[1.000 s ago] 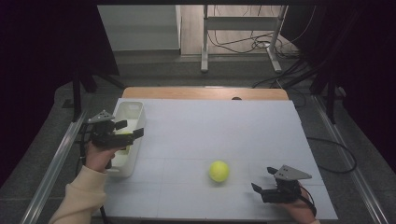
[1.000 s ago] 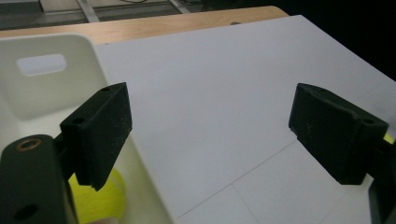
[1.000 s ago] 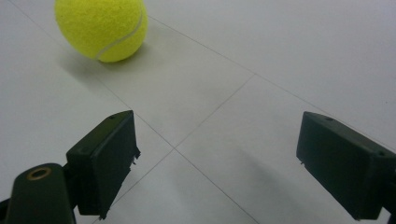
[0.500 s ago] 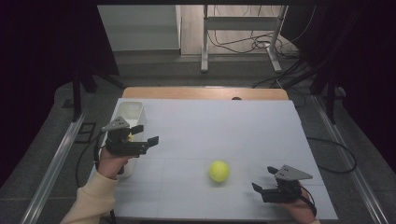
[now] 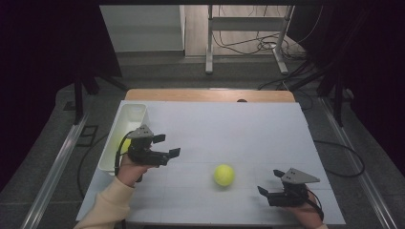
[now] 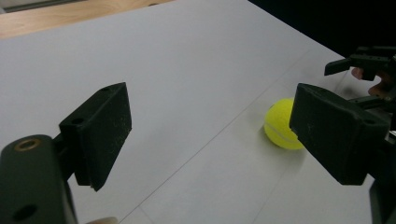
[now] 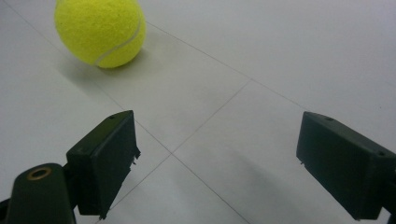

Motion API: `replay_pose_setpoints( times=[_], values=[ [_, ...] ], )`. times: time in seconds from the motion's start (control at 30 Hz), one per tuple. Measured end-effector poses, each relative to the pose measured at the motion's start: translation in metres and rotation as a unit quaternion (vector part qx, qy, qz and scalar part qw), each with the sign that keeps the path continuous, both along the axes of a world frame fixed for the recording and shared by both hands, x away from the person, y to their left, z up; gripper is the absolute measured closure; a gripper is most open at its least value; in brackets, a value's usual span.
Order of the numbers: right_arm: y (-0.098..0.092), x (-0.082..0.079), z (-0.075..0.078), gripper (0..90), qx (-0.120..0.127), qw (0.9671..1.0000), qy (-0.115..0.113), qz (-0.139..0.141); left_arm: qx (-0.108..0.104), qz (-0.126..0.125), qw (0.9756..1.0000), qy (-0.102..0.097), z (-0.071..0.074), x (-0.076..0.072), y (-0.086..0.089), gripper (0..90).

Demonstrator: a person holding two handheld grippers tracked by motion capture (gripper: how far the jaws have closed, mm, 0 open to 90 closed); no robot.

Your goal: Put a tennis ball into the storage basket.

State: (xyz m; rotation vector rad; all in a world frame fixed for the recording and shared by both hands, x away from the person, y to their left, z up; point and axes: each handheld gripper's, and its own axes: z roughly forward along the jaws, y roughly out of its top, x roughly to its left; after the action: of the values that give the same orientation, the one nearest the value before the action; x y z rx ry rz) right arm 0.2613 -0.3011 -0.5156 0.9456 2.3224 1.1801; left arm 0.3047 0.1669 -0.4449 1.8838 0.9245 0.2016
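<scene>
A yellow tennis ball (image 5: 224, 175) lies on the white table surface (image 5: 229, 129), right of the middle and toward the front. My left gripper (image 5: 167, 145) hovers just right of the white bin, pointing toward the ball, jaws open and empty. In the left gripper view the ball (image 6: 279, 127) sits ahead on the right, partly behind the right jaw, and nothing is between the jaws of that gripper (image 6: 210, 135). My right gripper (image 5: 270, 182) rests low at the front right, open and empty, a short way right of the ball. In the right gripper view the ball (image 7: 99, 30) lies ahead to the upper left of the open gripper (image 7: 217, 158).
A white rectangular bin (image 5: 120, 125) stands along the table's left edge, with something yellow (image 5: 125, 146) inside it behind the left hand. A wooden strip (image 5: 210, 95) runs along the table's far edge. In the left gripper view the other gripper (image 6: 366, 63) shows at the far right.
My left gripper has moved from above the bin to the right and slightly down, out over the table toward the ball. The right gripper and the ball have stayed put.
</scene>
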Motion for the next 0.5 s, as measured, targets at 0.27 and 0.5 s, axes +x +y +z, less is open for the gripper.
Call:
replay_pose_setpoints(
  times=[0.27, 0.5],
  values=[
    [0.000, 0.000, 0.000, 12.8, 0.001, 1.0000, -0.001, 0.000, 0.005, -0.022, 0.9997, 0.002, -0.001, 0.002, -0.019, 13.9],
    [0.000, 0.000, 0.000, 12.8, 0.002, 1.0000, 0.000, 0.001, 0.012, -0.037, 0.9992, 0.006, -0.005, 0.004, -0.035, 13.9]
  ],
)
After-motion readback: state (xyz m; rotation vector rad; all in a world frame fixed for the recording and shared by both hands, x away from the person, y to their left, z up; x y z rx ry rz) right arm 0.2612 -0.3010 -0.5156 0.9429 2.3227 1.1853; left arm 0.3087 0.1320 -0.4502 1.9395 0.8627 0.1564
